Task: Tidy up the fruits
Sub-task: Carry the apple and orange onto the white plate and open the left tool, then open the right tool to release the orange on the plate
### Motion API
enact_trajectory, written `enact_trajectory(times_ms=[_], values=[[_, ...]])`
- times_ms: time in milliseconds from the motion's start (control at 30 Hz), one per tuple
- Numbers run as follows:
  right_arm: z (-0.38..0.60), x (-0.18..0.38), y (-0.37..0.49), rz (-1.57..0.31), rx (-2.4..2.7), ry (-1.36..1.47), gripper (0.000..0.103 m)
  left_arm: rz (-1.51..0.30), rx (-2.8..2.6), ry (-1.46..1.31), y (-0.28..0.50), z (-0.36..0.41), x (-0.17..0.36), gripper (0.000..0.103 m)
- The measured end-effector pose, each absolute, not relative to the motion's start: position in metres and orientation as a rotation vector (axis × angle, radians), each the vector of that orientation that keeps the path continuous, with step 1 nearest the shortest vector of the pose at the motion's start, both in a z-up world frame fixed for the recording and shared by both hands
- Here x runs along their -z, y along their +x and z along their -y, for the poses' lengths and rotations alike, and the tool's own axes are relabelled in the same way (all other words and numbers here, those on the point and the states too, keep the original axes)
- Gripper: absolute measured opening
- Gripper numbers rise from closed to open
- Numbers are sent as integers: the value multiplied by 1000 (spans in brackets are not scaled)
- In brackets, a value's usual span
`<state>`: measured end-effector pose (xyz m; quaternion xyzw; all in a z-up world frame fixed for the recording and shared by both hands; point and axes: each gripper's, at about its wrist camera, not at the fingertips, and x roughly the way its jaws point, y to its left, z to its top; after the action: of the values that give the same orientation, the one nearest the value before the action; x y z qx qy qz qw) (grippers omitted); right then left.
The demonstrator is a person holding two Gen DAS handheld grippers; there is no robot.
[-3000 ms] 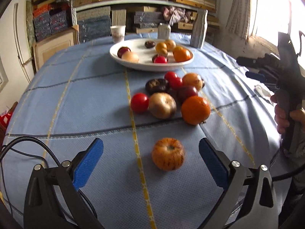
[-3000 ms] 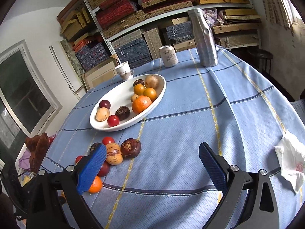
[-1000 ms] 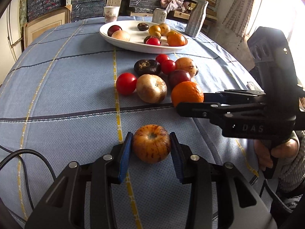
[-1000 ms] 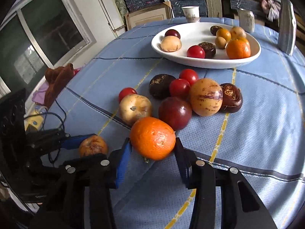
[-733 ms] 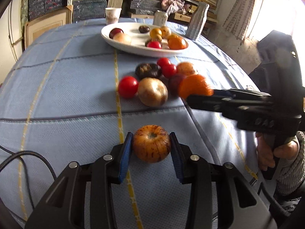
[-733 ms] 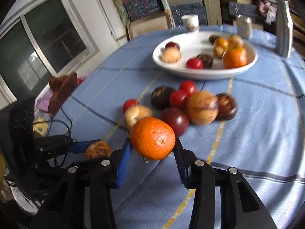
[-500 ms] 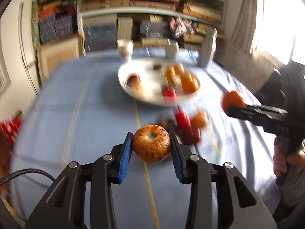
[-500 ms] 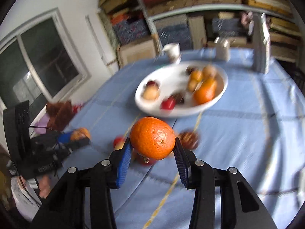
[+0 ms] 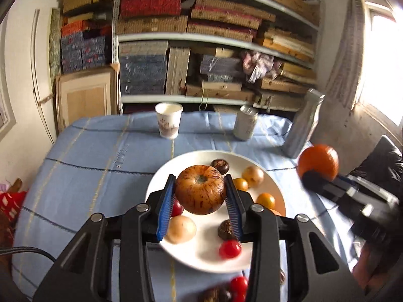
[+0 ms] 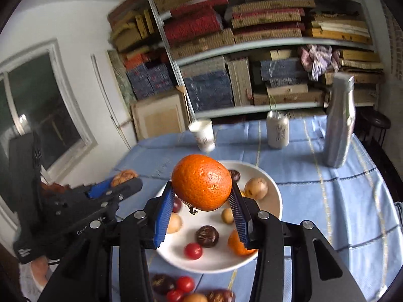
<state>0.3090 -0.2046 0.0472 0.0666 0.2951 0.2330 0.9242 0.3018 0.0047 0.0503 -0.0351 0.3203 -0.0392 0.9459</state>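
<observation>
Speckled orange-brown apple (image 9: 200, 189) pinched between the blue pads (image 9: 165, 207) of the left gripper (image 9: 200, 202), stem dimple facing up, held clear of the table. Directly beneath and ahead of that gripper: white oval plate (image 9: 201, 256). On the plate, under the left pad, a pale tan fruit (image 9: 180, 229) and part of a dark red one; under the right pad, a dark brown wrinkled fruit (image 9: 225, 229) and a red cherry tomato (image 9: 229, 248). Beyond the apple, a second dark wrinkled fruit (image 9: 219, 166); to its right, a tan round fruit (image 9: 253, 176) and two small yellow-orange ones.

Orange (image 10: 201, 185) clamped between the pads of the right gripper (image 10: 201, 207), also off the table and over the same plate (image 10: 216, 261). Below this gripper on the plate: cherry tomato (image 10: 193, 251), dark wrinkled fruit (image 10: 207, 236), a second orange (image 10: 238, 246) partly hidden behind the right pad.

In the right wrist view, the left gripper sits to the left, apple just visible at its tip. In the left wrist view, the right gripper is off to the right with its orange.

Nearer than the plate, under both grippers: loose tomatoes (image 10: 185, 284) and dark fruits on the blue checked tablecloth (image 9: 100, 166). Far side of the plate: paper cup (image 9: 168, 120), white can (image 9: 245, 125), silver bottle (image 9: 303, 125). Stocked shelves (image 9: 214, 37) behind. Background is motion-blurred.
</observation>
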Motion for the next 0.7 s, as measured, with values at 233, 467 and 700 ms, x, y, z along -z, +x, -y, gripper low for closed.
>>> enact_trajectory(times_ms=[233,467,700], values=[[179,14,350,-714,-437,22,45,-753,76,-86,354,-4,4,38],[171,40,368,-771,-410,-23,45,-805,52,-21,367,-1,36,38],[172,42,366,-769,-401,-30,46,-790,59,-30,364,2,35,50]])
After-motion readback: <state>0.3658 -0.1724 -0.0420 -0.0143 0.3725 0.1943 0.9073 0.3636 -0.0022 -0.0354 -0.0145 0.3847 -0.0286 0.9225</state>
